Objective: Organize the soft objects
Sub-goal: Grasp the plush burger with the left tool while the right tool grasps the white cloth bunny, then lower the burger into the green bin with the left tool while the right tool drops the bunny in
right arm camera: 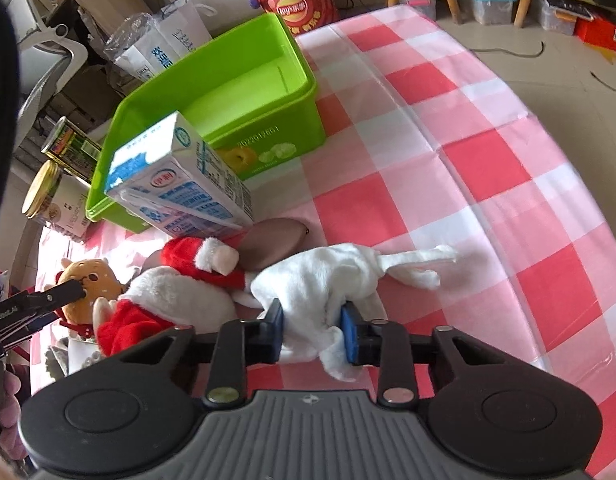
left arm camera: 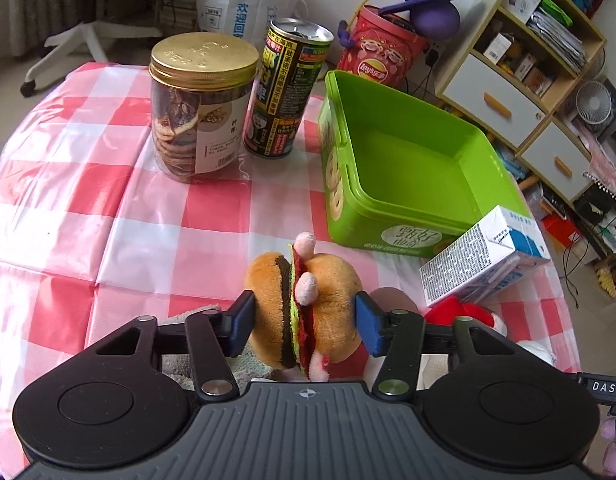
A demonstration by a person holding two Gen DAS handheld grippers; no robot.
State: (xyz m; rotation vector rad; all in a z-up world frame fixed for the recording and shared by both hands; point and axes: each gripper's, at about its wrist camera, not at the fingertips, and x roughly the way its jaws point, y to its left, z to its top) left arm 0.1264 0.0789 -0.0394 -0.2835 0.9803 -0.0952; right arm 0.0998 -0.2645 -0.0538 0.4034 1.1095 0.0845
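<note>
Pinching only a loose fold, the right gripper [right arm camera: 312, 330] is risking the white plush [right arm camera: 320, 280] slipping free toward the green bin [right arm camera: 267, 128] at 11 o'clock, while the left gripper [left arm camera: 305, 322] is squeezing the burger plush [left arm camera: 303, 312] firmly.

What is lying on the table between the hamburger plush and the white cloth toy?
In the right wrist view, a red-and-white Santa plush lies between the hamburger plush and the white cloth toy.

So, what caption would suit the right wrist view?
Right gripper pinching a white plush toy on the pink checked tablecloth near the empty green plastic box.
</note>
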